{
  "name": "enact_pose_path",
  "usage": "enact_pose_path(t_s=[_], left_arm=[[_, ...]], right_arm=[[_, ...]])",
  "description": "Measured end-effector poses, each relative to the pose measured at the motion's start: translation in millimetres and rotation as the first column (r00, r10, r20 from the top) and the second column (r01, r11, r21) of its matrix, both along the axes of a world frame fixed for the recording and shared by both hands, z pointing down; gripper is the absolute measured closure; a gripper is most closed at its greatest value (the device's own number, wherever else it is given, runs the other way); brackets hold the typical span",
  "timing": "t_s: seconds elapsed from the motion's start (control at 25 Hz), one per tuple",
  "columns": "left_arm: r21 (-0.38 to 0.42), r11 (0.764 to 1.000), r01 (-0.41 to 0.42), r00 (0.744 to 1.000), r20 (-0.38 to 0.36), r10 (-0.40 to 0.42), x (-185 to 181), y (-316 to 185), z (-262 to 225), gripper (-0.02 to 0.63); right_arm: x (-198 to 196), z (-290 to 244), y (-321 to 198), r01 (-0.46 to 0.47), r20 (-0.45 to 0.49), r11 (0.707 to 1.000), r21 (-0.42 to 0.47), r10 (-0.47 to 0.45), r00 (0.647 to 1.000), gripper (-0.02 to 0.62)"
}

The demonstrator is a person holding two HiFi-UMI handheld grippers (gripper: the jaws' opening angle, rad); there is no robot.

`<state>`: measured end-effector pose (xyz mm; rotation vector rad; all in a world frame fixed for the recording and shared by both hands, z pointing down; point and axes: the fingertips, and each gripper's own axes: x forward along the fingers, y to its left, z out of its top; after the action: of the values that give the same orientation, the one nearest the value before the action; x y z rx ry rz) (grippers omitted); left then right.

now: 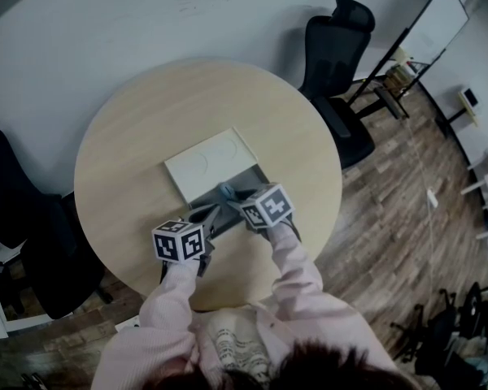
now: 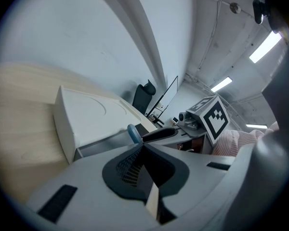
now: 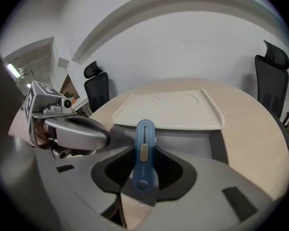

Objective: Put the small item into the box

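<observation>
A box stands on the round wooden table (image 1: 130, 161), its white lid (image 1: 211, 162) folded back and its grey inside (image 3: 183, 138) showing. My right gripper (image 3: 142, 170) is shut on a small blue item (image 3: 143, 146) with a slot and a brass-coloured button. The item (image 1: 226, 190) points forward over the box's near edge. My left gripper (image 2: 143, 150) sits just left of it at the box's near-left corner, jaws together with nothing visible between them. From the left gripper view the blue item (image 2: 134, 133) shows at the tip of the right gripper's dark finger (image 2: 159, 134).
Black office chairs stand behind the table (image 1: 337, 63) and at its left (image 1: 16, 218). A whiteboard (image 1: 435, 23) stands at the far right over wooden flooring. A pale wall curves behind the table. The left gripper's finger (image 3: 77, 131) lies close beside the right jaws.
</observation>
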<state>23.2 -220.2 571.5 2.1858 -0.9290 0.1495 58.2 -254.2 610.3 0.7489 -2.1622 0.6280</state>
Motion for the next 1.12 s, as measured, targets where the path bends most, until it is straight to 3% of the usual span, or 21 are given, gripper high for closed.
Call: enact_pose_path(t_s=[0.36, 1.12], left_arm=[[-0.029, 1.0, -0.009, 1.0, -0.016, 0.009, 5, 3, 6, 0.597], [-0.049, 0.999, -0.005, 1.0, -0.013, 0.004, 2, 4, 9, 0.597]], right_arm=[[-1, 12, 5, 0.113, -0.08, 0.992, -0.049, -0.116, 0.99, 0.464], [-10, 33, 10, 0.221, -0.212, 0.962, -0.158, -0.252, 0.944, 0.465]])
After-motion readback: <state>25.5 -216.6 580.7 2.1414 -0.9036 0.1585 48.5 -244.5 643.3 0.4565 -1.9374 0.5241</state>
